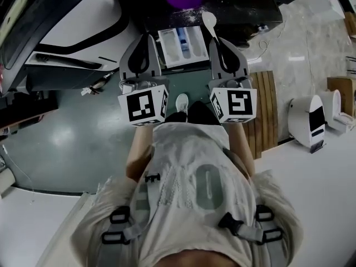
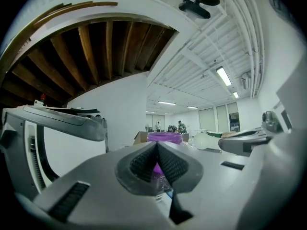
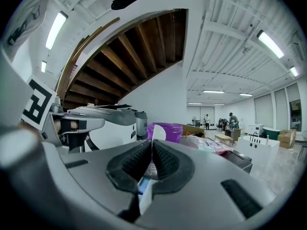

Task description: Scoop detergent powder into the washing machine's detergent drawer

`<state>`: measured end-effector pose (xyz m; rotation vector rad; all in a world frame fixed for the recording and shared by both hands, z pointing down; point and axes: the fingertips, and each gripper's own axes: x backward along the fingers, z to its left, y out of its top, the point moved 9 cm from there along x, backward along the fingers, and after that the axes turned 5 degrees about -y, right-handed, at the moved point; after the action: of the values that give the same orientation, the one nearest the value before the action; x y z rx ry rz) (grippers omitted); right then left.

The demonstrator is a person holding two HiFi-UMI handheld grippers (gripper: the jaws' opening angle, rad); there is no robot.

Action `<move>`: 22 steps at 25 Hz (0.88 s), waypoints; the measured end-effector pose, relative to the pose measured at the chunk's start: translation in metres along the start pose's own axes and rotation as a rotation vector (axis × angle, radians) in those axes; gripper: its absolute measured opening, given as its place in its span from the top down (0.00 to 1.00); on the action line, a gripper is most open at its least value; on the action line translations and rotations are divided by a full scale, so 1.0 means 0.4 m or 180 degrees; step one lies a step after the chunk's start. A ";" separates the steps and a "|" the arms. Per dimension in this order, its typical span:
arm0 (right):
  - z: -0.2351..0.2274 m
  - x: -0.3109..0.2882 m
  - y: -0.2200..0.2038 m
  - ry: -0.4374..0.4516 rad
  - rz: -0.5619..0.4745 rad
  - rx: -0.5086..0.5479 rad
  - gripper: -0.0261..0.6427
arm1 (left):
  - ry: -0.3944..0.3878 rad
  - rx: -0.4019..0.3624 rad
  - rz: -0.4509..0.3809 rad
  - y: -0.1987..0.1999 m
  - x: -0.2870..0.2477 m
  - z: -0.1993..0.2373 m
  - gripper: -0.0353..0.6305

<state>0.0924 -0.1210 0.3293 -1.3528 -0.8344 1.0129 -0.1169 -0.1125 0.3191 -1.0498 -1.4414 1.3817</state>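
Jaws of the right gripper [image 1: 218, 40] clench a spoon [image 1: 209, 20] beside the detergent drawer [image 1: 181, 46] — left gripper [image 1: 148, 36] jaws pressed together, empty.

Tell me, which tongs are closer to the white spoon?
Right. The right tongs grip the white spoon by its handle. The left tongs sit shut across the detergent drawer, away from the spoon.
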 end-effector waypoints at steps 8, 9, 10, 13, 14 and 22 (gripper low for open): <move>0.002 0.006 0.006 0.0123 -0.0053 0.0016 0.94 | 0.0124 -0.0002 0.0030 0.002 0.016 -0.009 0.91; -0.002 0.005 0.009 0.0135 -0.0065 0.0008 0.94 | 0.0138 -0.0001 0.0027 0.005 0.015 -0.012 0.91; -0.007 0.002 0.011 0.0147 -0.0078 -0.0001 0.94 | 0.0152 -0.0003 0.0023 0.009 0.014 -0.015 0.91; -0.022 -0.007 0.022 0.0190 -0.0119 -0.0003 0.94 | 0.0195 -0.0019 0.0028 0.017 0.006 -0.025 0.91; -0.027 -0.011 0.026 0.0210 -0.0132 -0.0002 0.94 | 0.0207 -0.0022 0.0037 0.020 0.002 -0.028 0.91; -0.077 -0.033 0.030 0.0333 -0.0142 -0.0093 0.94 | 0.0297 -0.0059 0.0042 0.046 -0.042 -0.064 0.91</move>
<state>0.1149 -0.1454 0.3164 -1.3940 -0.8002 0.8908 -0.0874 -0.1208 0.3006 -1.1228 -1.3841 1.3136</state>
